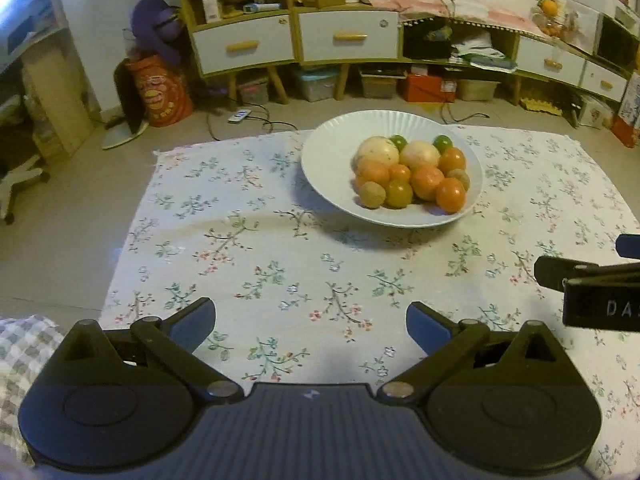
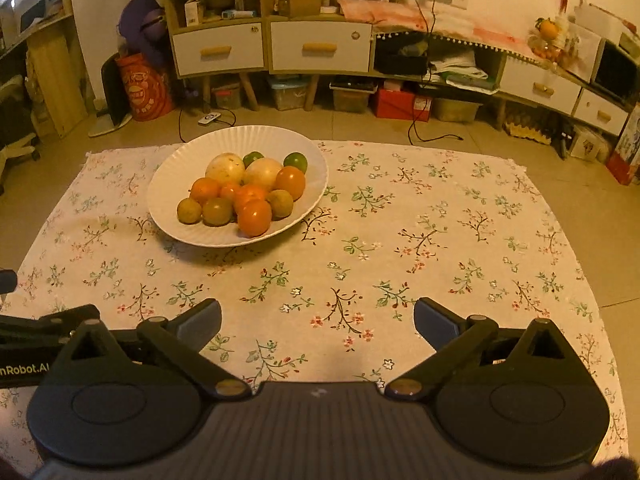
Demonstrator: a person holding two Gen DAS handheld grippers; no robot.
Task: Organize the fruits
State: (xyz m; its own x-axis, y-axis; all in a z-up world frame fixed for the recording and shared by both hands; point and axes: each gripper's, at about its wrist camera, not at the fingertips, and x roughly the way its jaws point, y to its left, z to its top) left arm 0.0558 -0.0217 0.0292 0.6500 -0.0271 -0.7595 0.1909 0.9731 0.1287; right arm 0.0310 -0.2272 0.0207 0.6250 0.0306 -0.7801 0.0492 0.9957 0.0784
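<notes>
A white ribbed bowl (image 1: 320,168) sits on the floral cloth (image 1: 260,264), also in the right wrist view (image 2: 168,200). It holds several fruits: orange tangerines (image 1: 451,195) (image 2: 254,217), two pale round fruits (image 1: 378,151) (image 2: 225,168), two green limes (image 1: 443,143) (image 2: 295,162) and small brownish fruits (image 1: 372,195) (image 2: 189,211). My left gripper (image 1: 311,322) is open and empty, near the cloth's front, well short of the bowl. My right gripper (image 2: 317,322) is open and empty, to the right of the bowl; its side shows at the right edge of the left wrist view (image 1: 592,284).
The cloth lies on a tiled floor (image 2: 360,124). Behind it stands a long low cabinet with white drawers (image 2: 320,46), with boxes and cables beneath. An orange bag (image 1: 162,94) and a purple plush stand at the back left. A checked fabric (image 1: 24,344) lies at the left.
</notes>
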